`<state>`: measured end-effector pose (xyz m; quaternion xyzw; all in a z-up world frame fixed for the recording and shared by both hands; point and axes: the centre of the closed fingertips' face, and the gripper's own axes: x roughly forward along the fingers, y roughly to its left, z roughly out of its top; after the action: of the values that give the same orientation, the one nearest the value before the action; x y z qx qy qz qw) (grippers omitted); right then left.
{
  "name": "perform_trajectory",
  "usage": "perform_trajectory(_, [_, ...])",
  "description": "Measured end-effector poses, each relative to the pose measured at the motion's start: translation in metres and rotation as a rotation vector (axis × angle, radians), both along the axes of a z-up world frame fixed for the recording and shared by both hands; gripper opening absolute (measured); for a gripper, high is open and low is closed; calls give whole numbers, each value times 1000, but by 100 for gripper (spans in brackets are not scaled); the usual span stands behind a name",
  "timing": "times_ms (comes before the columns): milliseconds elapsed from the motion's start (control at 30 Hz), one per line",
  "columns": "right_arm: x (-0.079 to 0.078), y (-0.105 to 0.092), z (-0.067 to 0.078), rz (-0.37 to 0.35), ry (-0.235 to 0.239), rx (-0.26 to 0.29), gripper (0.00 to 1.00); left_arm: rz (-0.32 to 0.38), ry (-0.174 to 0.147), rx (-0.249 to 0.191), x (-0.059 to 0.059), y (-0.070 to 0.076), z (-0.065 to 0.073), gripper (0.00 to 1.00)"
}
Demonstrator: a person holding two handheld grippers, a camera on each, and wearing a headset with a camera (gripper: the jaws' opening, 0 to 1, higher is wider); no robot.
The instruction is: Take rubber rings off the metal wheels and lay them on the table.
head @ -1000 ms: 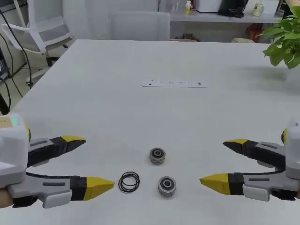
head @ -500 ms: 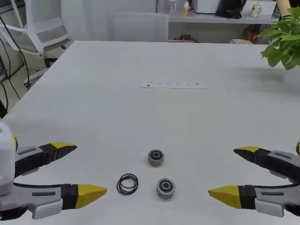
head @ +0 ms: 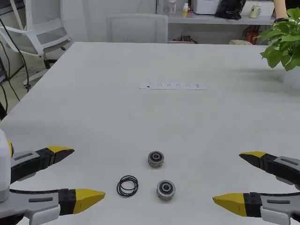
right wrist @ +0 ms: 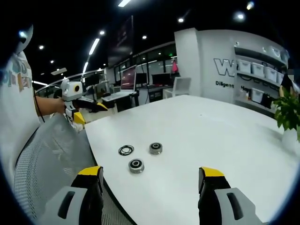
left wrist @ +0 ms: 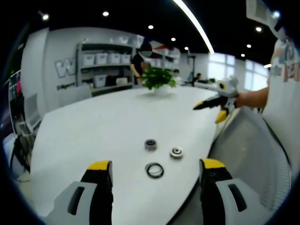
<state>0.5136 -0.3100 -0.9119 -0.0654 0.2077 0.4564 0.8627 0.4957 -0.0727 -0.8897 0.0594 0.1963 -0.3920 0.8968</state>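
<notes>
Landmark: the rubber rings [head: 127, 186], a small pile of thin black loops lying flat on the desk [head: 140, 117], are taken as the reference for every place below.

Wheels: the near wheel [head: 165, 190] is set just right of the rings; the far wheel [head: 156, 159] is set beyond the rings and a little right. Both lie flat, and neither is touched by the rings.

Left gripper: the left gripper [head: 86, 171] is held left of the rings, apart from them. Its fingers are spread wide and nothing is held.

Right gripper: the right gripper [head: 229, 177] is held right of the rings, past both wheels. Its fingers are likewise spread wide and empty.

Step in hand: a pause is judged, either between removals or at the finish, since rings are already laid down and both grippers are kept clear of the wheels.

Next move: if a band is left on a wheel, that wheel would need to be pinned by one gripper while a fingertip of the other is hooked under the band. Little purchase is offered by so thin a band, and a wheel may slide on the smooth desk.

Hard to make out: whether the dark band round each hub is rubber or part of the wheel cannot be told. The loops in the pile cannot be counted. Both gripper bodies are cut off at the head view's edges.

Beyond: a white power strip [head: 172, 86] is seen far beyond the rings.
</notes>
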Motion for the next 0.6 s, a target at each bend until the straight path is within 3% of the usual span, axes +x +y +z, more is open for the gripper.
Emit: perform_trajectory(600, [-1,2,2,9,-1,2,83,28,-4,-9,0,6,4,76])
